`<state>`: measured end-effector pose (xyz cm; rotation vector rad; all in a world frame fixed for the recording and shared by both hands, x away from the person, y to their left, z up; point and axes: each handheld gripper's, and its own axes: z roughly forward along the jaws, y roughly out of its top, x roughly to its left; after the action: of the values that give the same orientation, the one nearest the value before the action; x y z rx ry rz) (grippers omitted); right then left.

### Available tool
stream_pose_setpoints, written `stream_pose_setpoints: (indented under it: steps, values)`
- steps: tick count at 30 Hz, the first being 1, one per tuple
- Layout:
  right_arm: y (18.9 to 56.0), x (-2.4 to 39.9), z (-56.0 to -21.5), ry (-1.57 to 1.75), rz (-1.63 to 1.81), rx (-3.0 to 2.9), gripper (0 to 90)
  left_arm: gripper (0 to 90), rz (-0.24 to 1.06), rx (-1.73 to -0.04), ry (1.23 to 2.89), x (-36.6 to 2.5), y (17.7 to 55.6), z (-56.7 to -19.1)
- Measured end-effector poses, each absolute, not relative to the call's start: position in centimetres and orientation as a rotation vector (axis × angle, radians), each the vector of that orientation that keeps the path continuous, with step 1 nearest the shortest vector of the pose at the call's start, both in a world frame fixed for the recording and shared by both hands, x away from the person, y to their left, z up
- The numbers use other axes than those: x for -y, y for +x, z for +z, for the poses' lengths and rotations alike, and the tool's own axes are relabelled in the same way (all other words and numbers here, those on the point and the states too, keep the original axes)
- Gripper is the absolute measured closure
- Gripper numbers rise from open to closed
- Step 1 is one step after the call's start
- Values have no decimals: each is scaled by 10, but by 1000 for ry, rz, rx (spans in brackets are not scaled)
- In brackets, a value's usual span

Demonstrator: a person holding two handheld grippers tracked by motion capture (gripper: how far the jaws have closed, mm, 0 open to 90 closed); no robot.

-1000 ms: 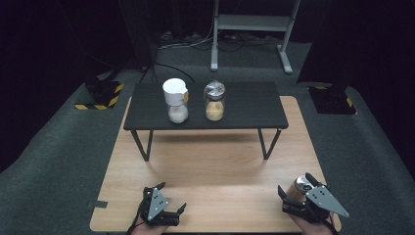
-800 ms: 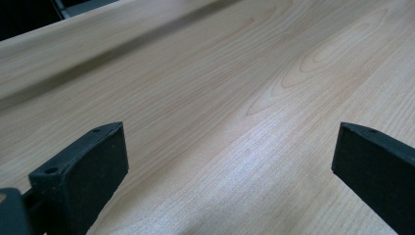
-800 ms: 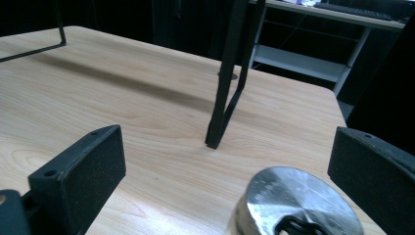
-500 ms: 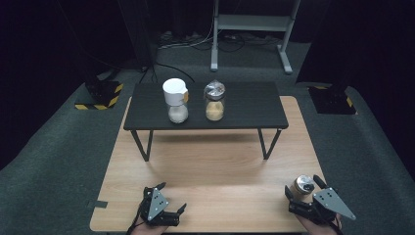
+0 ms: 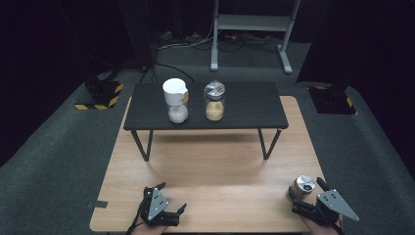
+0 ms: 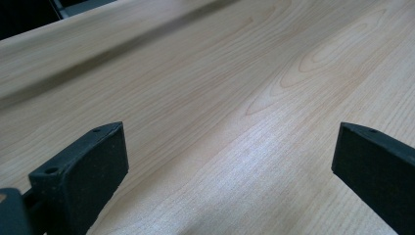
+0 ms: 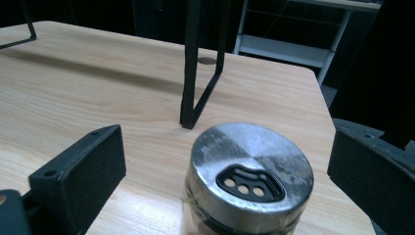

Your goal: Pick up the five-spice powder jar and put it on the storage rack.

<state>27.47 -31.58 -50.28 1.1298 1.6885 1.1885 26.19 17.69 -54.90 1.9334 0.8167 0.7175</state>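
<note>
Right tool (image 5: 307, 197) held wide, shaker jar (image 5: 301, 186) standing between its jaws (untouched by either), left tool (image 5: 169, 200) held wide over bare table (image 5: 220, 161)

This looks like a recording lab or studio. Black drapes wall off a dark space, grey carpet (image 5: 58, 161) covers the floor, and cables (image 5: 181, 44) trail across it. Stand bases marked with yellow-black hazard tape (image 5: 98, 98) flank a plain wooden desk (image 5: 215, 161), with a grey metal frame (image 5: 254, 24) behind.
</note>
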Motion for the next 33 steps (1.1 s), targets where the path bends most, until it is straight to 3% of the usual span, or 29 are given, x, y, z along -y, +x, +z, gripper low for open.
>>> stream_pose_setpoints:
  steps: [27, 33]
  values:
    - [277, 327, -523, 1205, 1288, -1622, 309, 6, 721, -816, 1936, -176, 262, -549]
    - [277, 328, -524, 1206, 1301, -1612, 328, 6, 724, -816, 1936, -176, 262, -549]
